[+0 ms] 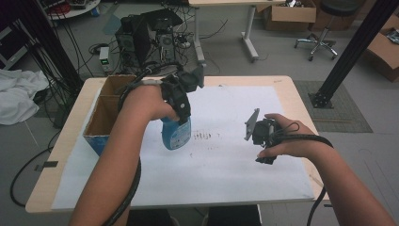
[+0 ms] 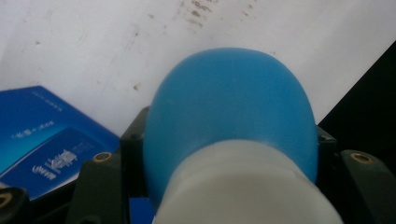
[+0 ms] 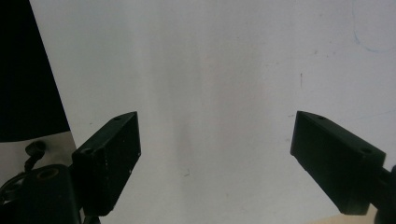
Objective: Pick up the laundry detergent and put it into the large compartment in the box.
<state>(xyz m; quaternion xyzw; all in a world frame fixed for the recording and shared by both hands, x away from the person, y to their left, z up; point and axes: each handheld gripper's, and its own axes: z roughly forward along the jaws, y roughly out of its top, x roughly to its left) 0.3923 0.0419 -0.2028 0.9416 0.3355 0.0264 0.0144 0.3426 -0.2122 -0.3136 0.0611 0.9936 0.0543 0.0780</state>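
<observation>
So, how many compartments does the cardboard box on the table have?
2. The cardboard box at the table's left edge has a divider: one compartment at the far end, one nearer the person. The left forearm may hide part of it.

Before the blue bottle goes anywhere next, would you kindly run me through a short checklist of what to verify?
1. Left claw shut on the blue bottle: ok, jaws flank its neck in the left gripper view.
2. Bottle upright: ok, it hangs straight beneath the hand in the high view.
3. Bottle clear of the white sheet: cannot tell for certain; its base looks just above the sheet.
4. Cardboard box open and unobstructed: ok, open top beside the bottle, nothing visible inside.
5. Right claw out of the way: ok, open with nothing between the jaws, off to the side over the sheet.
</observation>
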